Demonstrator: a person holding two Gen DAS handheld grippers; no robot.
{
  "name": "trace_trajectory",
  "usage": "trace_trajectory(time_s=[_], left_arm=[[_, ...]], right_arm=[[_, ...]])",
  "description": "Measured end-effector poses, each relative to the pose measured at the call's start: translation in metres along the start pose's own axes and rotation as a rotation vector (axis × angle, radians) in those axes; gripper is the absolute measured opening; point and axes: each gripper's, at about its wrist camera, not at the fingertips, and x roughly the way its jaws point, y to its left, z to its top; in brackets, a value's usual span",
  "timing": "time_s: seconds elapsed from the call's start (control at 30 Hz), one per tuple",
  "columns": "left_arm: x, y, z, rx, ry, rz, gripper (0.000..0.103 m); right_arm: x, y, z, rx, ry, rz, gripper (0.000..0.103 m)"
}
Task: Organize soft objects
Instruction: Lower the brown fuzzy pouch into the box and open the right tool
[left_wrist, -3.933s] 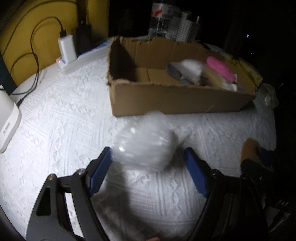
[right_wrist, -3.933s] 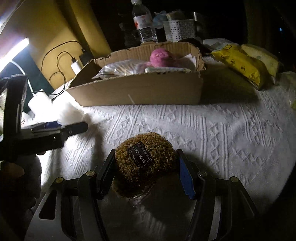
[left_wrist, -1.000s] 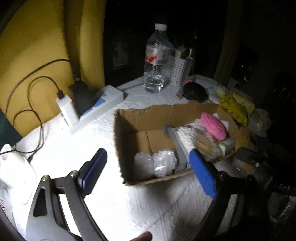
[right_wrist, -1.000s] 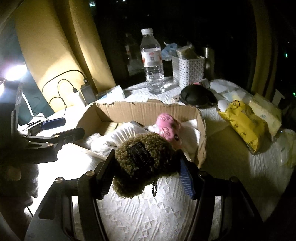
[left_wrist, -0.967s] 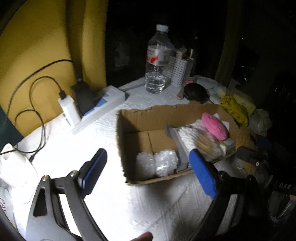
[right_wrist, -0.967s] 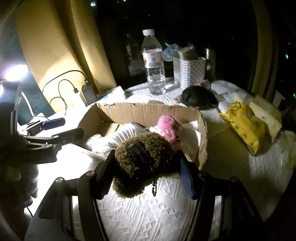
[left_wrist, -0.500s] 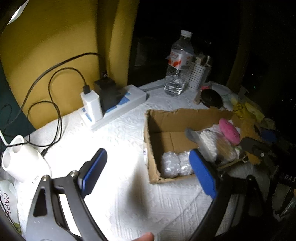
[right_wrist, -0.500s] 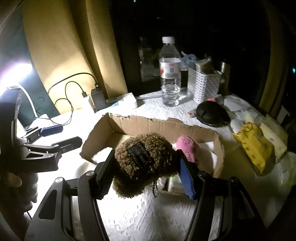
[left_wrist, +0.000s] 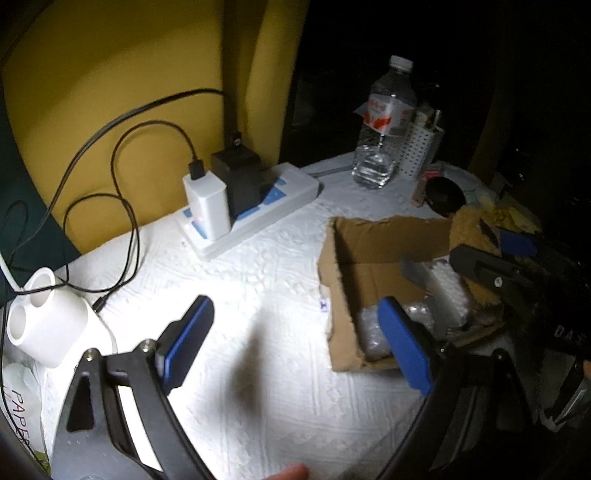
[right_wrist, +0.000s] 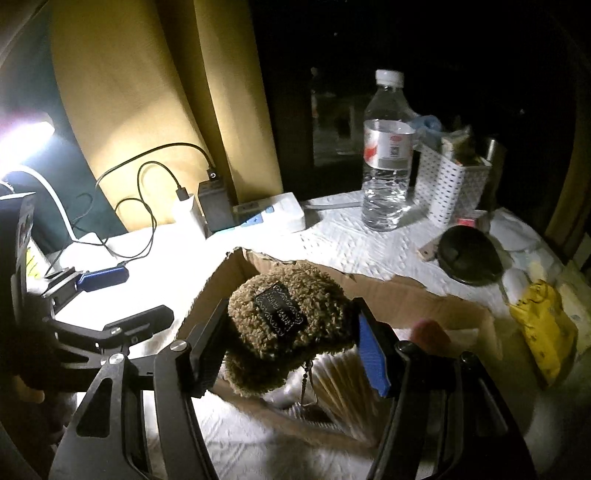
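Both grippers hung above the counter (left_wrist: 258, 369): the right gripper (right_wrist: 291, 347) clamped a brown fuzzy pouch (right_wrist: 291, 325) over the cardboard box (right_wrist: 413, 299), while the left gripper (left_wrist: 295, 347) stood wide and empty beside it.

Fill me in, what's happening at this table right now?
A person is sorting soft items into a cardboard box with two handheld grippers. The right gripper is clamped on a fuzzy brown plush, held over the box. The left gripper is open and empty beside the box; bubble-wrapped bundles already lie inside.
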Motion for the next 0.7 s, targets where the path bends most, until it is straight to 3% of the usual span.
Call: trace_trajectory(time_s=[0.2, 0.33, 0.43, 0.7], left_arm=[[0.006, 0.013, 0.0, -0.031, 0.005, 0.02, 0.091], [0.009, 0.015, 0.0, -0.03, 0.008, 0.026, 0.091], [0.007, 0.012, -0.001, -0.024, 0.007, 0.027, 0.091], [-0.011, -0.004, 0.003, 0.003, -0.025, 0.003, 0.091]], right_arm=[[0.02, 0.007, 0.004, -0.006, 0.017, 0.019, 0.066], [0.03, 0.01, 0.004, -0.021, 0.029, 0.021, 0.074], [0.028, 0.011, 0.003, -0.025, 0.023, 0.016, 0.08], [0.003, 0.008, -0.003, -0.021, 0.008, -0.023, 0.08]])
